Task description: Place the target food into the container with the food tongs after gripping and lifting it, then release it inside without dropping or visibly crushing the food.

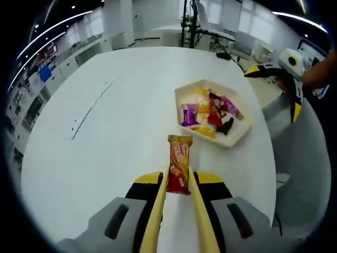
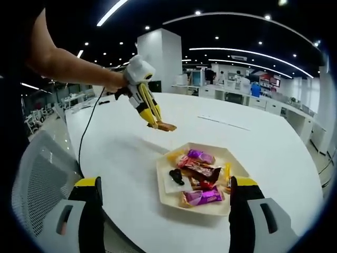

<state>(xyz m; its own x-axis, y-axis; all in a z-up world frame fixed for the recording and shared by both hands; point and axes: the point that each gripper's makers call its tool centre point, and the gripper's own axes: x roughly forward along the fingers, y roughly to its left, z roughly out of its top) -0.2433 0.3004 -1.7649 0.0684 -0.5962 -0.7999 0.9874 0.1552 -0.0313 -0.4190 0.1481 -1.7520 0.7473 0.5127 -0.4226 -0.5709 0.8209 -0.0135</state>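
My left gripper [image 1: 179, 182] is shut on a pair of gold food tongs [image 1: 156, 211]. The tongs' tips pinch a red and orange snack packet [image 1: 179, 162]. In the right gripper view the packet [image 2: 166, 126] hangs a little above the white table, left of and beyond the tray, with the left gripper [image 2: 149, 112] held in a person's hand. A cream hexagonal tray [image 1: 181, 96] holds several wrapped snacks in purple, red, yellow and black. My right gripper [image 2: 164, 190] stands wide open near the tray [image 2: 160, 182], with nothing between its jaws; it also shows as the right gripper [image 1: 271, 92] beyond the table's edge.
The round white table [image 1: 105, 137] has bare surface to the left of the tray. A grey mesh chair [image 2: 37, 179] stands at the table's edge near my right gripper. A black cable [image 2: 87, 132] runs across the table. Office desks stand in the background.
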